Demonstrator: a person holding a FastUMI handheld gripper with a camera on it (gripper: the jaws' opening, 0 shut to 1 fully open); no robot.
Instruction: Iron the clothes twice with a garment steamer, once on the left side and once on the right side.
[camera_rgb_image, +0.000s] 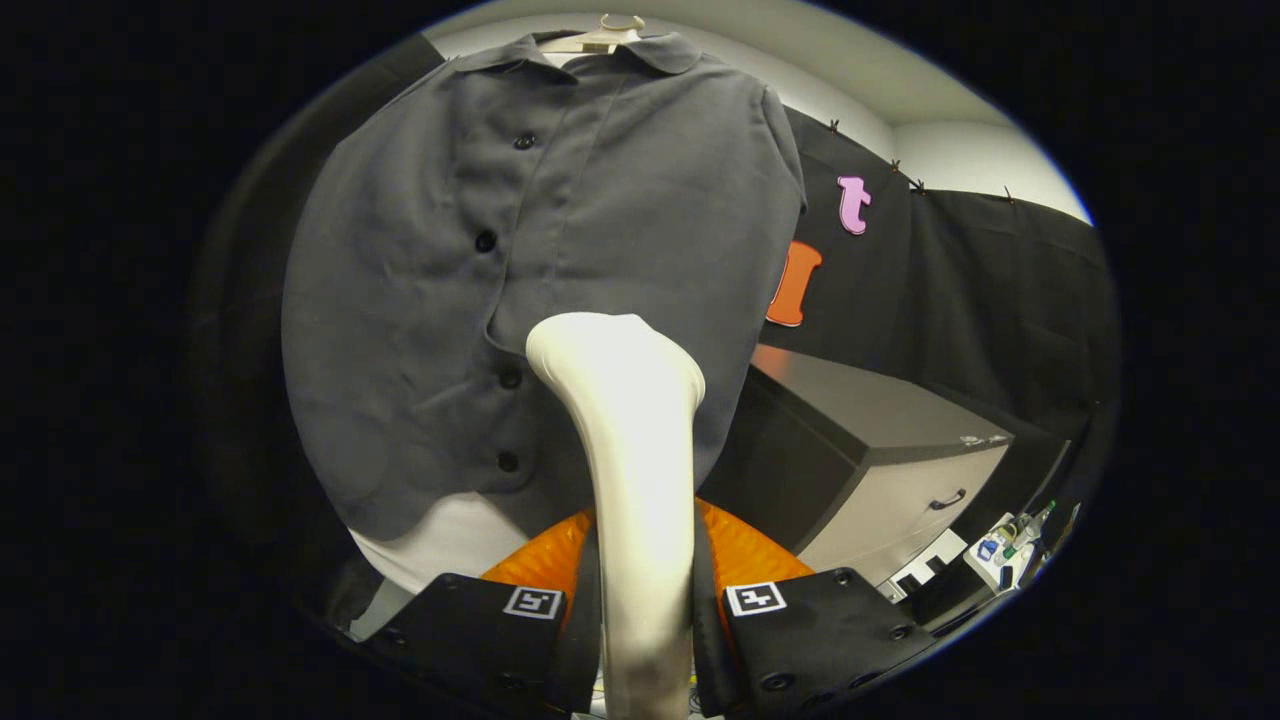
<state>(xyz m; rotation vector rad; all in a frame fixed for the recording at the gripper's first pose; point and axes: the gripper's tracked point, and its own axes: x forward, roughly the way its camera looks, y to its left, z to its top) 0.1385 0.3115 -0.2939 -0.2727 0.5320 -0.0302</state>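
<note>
A dark grey button-up shirt (560, 250) hangs on a pale hanger (600, 38) straight ahead of the fingers. A white garment steamer (630, 420) rises from between the fingers, and its head sits against the lower middle of the shirt, just right of the button line. My gripper (645, 620) is shut on the steamer's handle, one finger on each side. A white garment hem (440, 540) shows below the grey shirt. The steamer's head hides part of the shirt front.
A grey cabinet (900, 450) with a drawer handle stands to the right of the shirt. Small items (1010, 550) lie on a surface beyond it. An orange ribbed part (740, 550) shows just behind the fingers.
</note>
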